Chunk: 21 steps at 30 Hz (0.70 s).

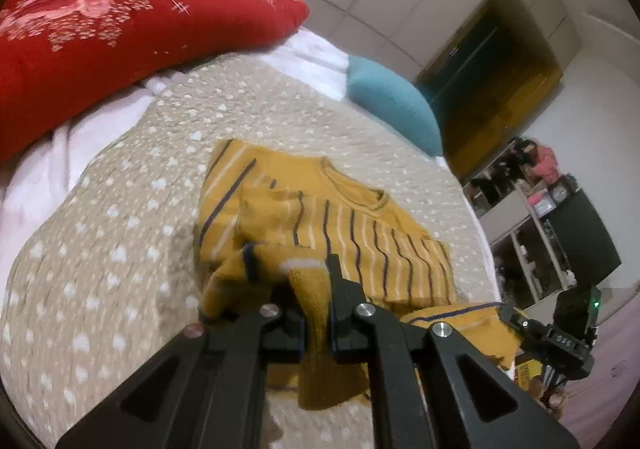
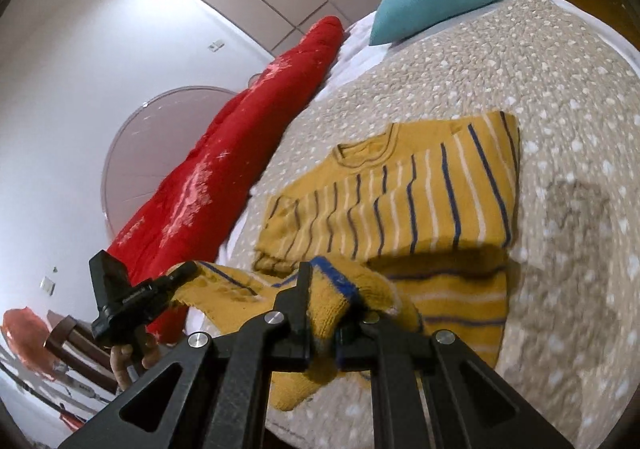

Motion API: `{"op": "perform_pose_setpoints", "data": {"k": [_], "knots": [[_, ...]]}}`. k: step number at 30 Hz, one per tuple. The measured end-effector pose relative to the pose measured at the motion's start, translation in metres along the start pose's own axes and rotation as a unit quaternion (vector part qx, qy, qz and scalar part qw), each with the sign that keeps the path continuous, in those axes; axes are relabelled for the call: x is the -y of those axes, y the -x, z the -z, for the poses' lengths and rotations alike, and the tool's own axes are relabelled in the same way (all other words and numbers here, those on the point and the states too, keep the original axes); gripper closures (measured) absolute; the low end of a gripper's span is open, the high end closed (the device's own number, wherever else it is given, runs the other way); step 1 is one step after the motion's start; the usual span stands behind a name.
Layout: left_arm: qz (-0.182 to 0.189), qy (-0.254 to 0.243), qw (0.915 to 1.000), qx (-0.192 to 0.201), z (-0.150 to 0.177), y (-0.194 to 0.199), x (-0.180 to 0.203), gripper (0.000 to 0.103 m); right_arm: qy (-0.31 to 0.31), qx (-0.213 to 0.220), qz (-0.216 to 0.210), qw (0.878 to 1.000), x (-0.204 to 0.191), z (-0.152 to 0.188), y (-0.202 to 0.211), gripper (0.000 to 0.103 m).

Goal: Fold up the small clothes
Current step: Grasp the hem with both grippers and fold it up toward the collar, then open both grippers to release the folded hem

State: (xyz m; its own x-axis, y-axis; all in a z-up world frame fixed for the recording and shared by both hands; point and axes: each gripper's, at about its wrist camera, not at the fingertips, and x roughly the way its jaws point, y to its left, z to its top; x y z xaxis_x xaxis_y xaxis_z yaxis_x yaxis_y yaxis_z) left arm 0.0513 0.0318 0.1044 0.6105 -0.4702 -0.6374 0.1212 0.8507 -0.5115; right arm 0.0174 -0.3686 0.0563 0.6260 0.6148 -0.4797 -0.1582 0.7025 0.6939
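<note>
A small mustard-yellow knit sweater (image 1: 320, 217) with dark blue and white stripes lies on the beige spotted bedspread (image 1: 120, 229), sleeves folded in. It also shows in the right wrist view (image 2: 400, 201). My left gripper (image 1: 310, 289) is shut on the sweater's bottom hem, which bunches up between the fingers. My right gripper (image 2: 324, 301) is shut on the other corner of the hem and lifts it off the bed. Each gripper appears in the other's view, the right one (image 1: 560, 333) and the left one (image 2: 132, 297), each beside the lifted hem.
A red quilt (image 1: 100, 29) lies along the bed's far side and a teal cushion (image 1: 396, 105) sits near the head. The bedspread's edge (image 2: 500, 349) is close below the hem. Shelves and a dark cabinet (image 1: 560, 233) stand beyond the bed.
</note>
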Motion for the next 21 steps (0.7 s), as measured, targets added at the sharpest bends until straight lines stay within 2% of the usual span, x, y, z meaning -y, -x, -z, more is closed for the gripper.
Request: {"op": "perform_pose_setpoints", "data": {"k": [3,6,9,12,15,16,17,18,19,21], "knots": [[-0.013,0.007,0.9998,-0.013,-0.022,-0.03,-0.004,0.096,-0.012,-0.008,0.003,1.0,0.008,-0.022,-0.019,0.094],[-0.014,0.053,0.9978,-0.038,-0.053,-0.075,-0.022,0.094,-0.043,-0.02,0.0,0.999,0.027,-0.052,-0.049,0.091],[-0.002,0.103,0.993,-0.059,-0.074,-0.112,-0.046,0.091,-0.119,-0.029,-0.01,0.992,0.067,-0.08,-0.084,0.083],[0.02,0.157,0.9853,-0.064,-0.087,-0.135,-0.067,0.082,-0.167,-0.028,0.0,0.986,0.099,-0.097,-0.108,0.072],[0.036,0.168,0.9842,-0.042,-0.098,-0.135,-0.073,0.059,-0.188,-0.021,0.015,0.982,0.117,-0.111,-0.123,0.058],[0.033,0.167,0.9849,-0.031,-0.102,-0.133,-0.073,0.047,-0.194,-0.017,0.013,0.981,0.121,-0.116,-0.126,0.054],[0.027,0.164,0.9859,-0.017,-0.105,-0.129,-0.074,0.041,-0.199,-0.014,0.01,0.98,0.125,-0.119,-0.129,0.05],[0.024,0.16,0.9867,-0.012,-0.107,-0.127,-0.074,0.04,-0.204,-0.009,0.011,0.979,0.128,-0.123,-0.13,0.041],[0.022,0.156,0.9874,-0.012,-0.108,-0.126,-0.074,0.04,-0.207,-0.002,0.016,0.978,0.13,-0.126,-0.13,0.038],[0.018,0.144,0.9893,-0.018,-0.108,-0.122,-0.073,0.039,-0.21,0.007,0.029,0.977,0.134,-0.133,-0.128,0.037]]}}
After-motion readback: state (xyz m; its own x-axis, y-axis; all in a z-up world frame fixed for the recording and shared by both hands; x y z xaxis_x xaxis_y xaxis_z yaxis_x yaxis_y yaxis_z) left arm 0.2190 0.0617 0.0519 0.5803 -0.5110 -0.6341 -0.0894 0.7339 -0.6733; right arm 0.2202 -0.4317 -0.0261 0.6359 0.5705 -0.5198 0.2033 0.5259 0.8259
